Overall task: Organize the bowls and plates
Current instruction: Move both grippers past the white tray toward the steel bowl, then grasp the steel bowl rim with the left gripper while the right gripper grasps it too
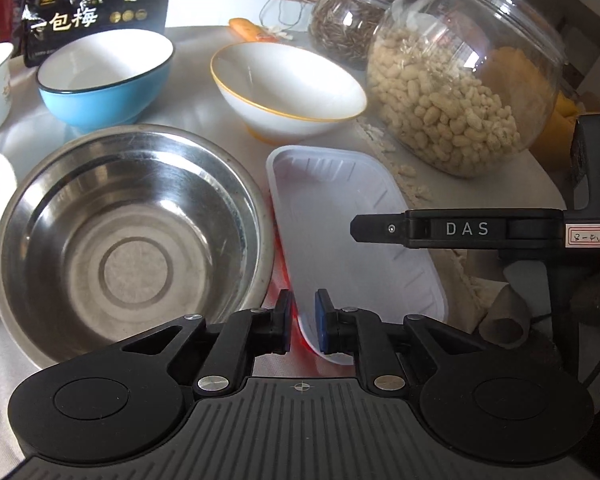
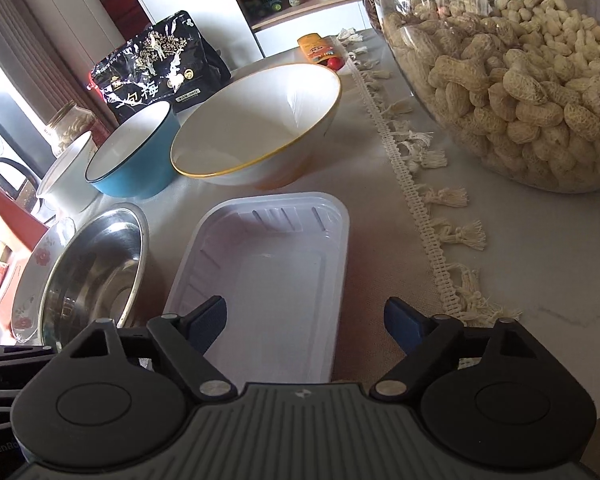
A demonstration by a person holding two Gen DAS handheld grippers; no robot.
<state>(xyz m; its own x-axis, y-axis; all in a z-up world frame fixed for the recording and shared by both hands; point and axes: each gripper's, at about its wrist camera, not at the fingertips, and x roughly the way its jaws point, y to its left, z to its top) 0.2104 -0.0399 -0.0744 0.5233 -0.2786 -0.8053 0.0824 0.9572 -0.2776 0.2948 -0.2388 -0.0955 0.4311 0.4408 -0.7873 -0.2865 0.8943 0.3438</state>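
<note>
White plastic tray (image 2: 276, 276) lies beneath right gripper (image 2: 305, 322), jaws apart; left gripper (image 1: 302, 320) closed.

My left wrist camera looks steeply down along its fingers, close over the steel bowl (image 1: 128, 236) at 10 o'clock. My right one tilts likewise, nearer the peanut jar (image 2: 512, 76) at 2. Both share the white tray (image 1: 352, 232) (image 2: 268, 272).

Steel bowl (image 1: 128, 232) touching white tray (image 2: 268, 280) left edge; bare cloth (image 2: 384, 264) right; peanut jar (image 2: 520, 80) beyond.
</note>
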